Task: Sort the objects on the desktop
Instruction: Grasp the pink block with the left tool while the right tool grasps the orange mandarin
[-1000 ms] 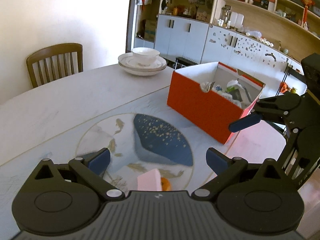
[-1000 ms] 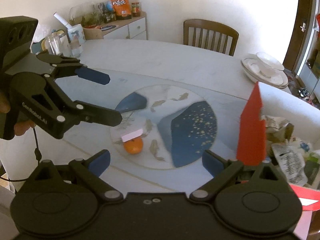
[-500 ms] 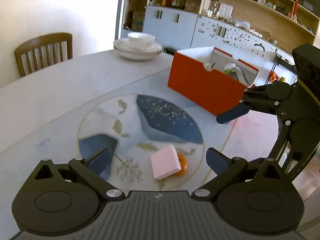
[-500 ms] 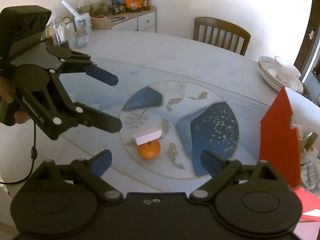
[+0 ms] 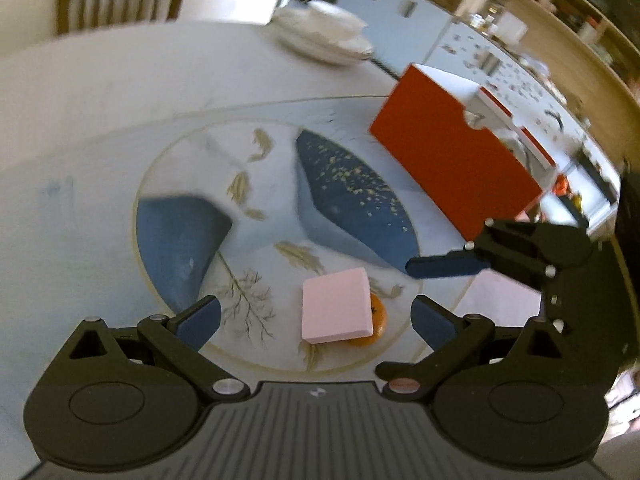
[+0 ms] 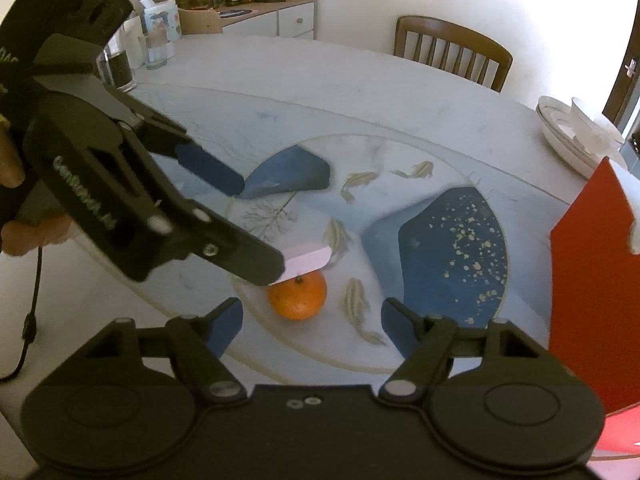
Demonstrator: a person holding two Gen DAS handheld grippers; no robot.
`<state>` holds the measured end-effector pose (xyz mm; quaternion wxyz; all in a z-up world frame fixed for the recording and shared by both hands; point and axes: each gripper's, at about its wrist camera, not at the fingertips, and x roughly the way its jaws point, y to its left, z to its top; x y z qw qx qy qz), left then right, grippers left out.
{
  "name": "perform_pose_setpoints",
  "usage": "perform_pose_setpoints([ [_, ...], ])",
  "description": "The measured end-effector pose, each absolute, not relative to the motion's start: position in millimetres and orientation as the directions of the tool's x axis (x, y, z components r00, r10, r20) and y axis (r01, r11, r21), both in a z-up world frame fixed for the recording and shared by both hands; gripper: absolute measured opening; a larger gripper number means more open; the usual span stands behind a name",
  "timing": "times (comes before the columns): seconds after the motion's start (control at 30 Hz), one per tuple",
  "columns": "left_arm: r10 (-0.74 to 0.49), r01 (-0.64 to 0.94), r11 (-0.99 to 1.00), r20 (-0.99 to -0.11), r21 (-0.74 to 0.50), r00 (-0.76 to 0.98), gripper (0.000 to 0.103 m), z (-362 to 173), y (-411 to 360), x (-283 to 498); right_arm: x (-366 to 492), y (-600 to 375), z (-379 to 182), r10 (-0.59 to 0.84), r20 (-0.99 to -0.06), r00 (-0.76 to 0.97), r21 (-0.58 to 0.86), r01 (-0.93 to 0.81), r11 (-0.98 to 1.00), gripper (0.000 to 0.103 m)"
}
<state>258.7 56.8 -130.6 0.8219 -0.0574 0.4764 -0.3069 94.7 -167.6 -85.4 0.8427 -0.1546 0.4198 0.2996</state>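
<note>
A pink block (image 5: pixel 336 306) rests tilted on top of an orange (image 5: pixel 376 322) on the table's painted round inlay (image 5: pixel 224 160). My left gripper (image 5: pixel 316 320) is open, and the block lies in line between its fingers, not pressed. In the right wrist view the orange (image 6: pixel 298 296) sits just ahead of my right gripper (image 6: pixel 312 320), whose jaws are closing with nothing pressed between them. The left gripper (image 6: pixel 256 220) reaches in from the left there, its lower finger right beside the pink block (image 6: pixel 308 258); whether they touch I cannot tell.
A red open box (image 5: pixel 452 168) holding wrappers stands to the right of the inlay, close to the right gripper's side (image 6: pixel 588 280). Stacked white plates (image 6: pixel 568 132) sit at the far edge. A wooden chair (image 6: pixel 452 52) stands behind the table. Glasses (image 6: pixel 120 68) stand far left.
Both grippers have come down and closer to the block and orange, which now loom larger. The right gripper's fingers stand nearer together. The left gripper has rolled.
</note>
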Motion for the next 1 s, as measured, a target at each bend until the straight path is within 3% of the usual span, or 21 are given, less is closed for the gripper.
perform_pose_setpoints([
  [0.13,-0.561,0.394,0.813,-0.757,-0.429,0.335,0.1,-137.7,55.8,265.0,99.9,-163.8,-90.8,0.379,-0.804,0.458,0.001,-0.637,0.771,0.064],
  [0.33,-0.543,0.381,0.825,-0.772,-0.417,0.331,0.078,-138.4,48.7,265.9,105.4,-160.3,-94.5,0.391,-0.802,0.451,0.013,-0.641,0.767,0.058],
  [0.43,-0.553,0.385,0.817,-0.772,-0.43,0.313,0.059,-138.7,45.7,266.1,106.4,-158.7,-96.2,0.4,-0.803,0.442,0.026,-0.644,0.764,0.054],
  [0.6,-0.57,0.376,0.805,-0.772,-0.458,0.281,0.047,-140.8,41.1,266.8,108.3,-155.0,-98.9,0.407,-0.803,0.436,0.033,-0.65,0.759,0.049],
  [0.77,-0.601,0.342,0.789,-0.756,-0.51,0.259,0.039,-144.2,42.1,268.3,111.3,-153.1,-101.2,0.414,-0.803,0.428,0.047,-0.648,0.76,0.043],
  [1.0,-0.6,0.335,0.792,-0.754,-0.511,0.268,0.038,-144.1,40.3,267.6,112.4,-154.1,-101.2,0.413,-0.803,0.43,0.046,-0.646,0.762,0.037],
])
